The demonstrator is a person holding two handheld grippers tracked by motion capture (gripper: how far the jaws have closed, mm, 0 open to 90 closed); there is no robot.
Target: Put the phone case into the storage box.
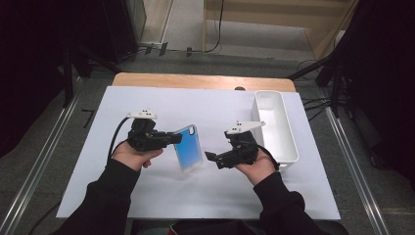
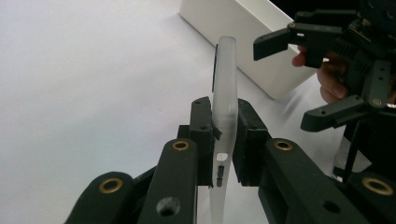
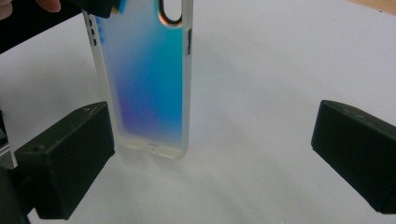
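A phone case point(image 1: 188, 147) with a blue-to-purple back and clear frosted rim stands on end on the white sheet point(image 1: 161, 103). My left gripper point(image 1: 172, 139) is shut on its upper edge; in the left gripper view both pads point(image 2: 201, 135) press the thin case point(image 2: 224, 93) seen edge-on. The right gripper point(image 1: 211, 157) hovers just right of the case with its jaws wide open. In the right gripper view the case point(image 3: 147, 84) stands ahead near the left pad point(image 3: 70, 154), with its lower end touching the sheet.
A white rectangular bin point(image 1: 276, 125) sits at the right on the sheet, behind the right hand; its wall point(image 2: 243, 32) shows in the left gripper view. The wooden table edge point(image 1: 195, 81) lies at the back.
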